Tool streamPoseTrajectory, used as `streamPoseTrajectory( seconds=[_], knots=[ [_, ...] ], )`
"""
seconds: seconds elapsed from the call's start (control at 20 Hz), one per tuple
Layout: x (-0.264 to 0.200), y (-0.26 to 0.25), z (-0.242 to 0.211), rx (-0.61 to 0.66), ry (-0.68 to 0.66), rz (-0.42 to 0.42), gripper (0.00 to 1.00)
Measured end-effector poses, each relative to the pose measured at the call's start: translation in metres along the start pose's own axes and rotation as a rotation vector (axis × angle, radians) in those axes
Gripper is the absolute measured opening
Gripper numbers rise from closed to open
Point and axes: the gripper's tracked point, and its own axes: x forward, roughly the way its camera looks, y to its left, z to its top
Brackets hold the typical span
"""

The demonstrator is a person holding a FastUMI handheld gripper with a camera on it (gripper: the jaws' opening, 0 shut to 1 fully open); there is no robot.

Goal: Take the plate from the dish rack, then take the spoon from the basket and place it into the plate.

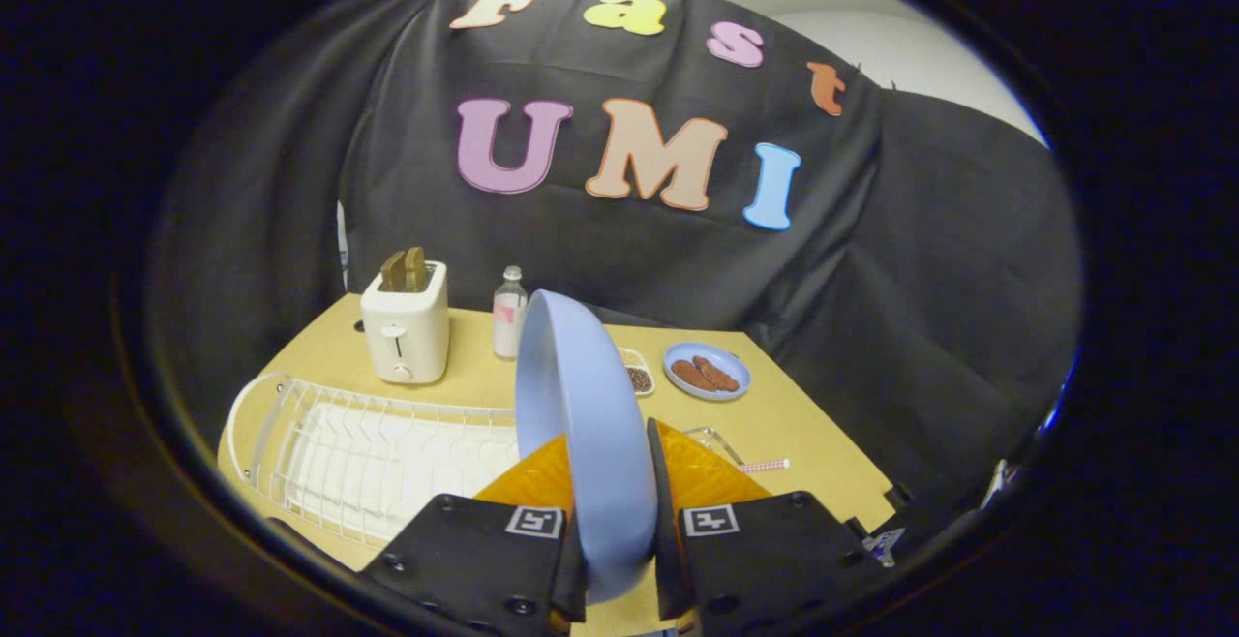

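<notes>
Yellow tabletop (803, 424) below, the gripper (619, 540) clamps the blue plate (581, 424) on edge, lifted right of the dish rack (368, 443) — a thin rim pinch may slip or swing.

The plate (581, 424) stands on edge between the claw (619, 540) fingers, both pressing on it, above the worktop (813, 443). Left of it the dish rack (377, 453) sits on the worktop. Behind the rack stands a toaster (407, 327), a bottle (509, 316) to its right. Right of the plate, further back, lies a small dish (707, 371); nearer, a straw (765, 466).
</notes>
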Motion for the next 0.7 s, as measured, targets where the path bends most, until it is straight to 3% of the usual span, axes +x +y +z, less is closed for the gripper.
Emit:
streamPoseTrajectory(
  seconds=[0.3, 0.7],
  knots=[
    [-0.031, -0.093, -0.012, 0.128, 0.028, -0.163, 0.31],
    [-0.047, -0.179, -0.087, 0.330, 0.132, -0.310, 0.31]
  ],
)
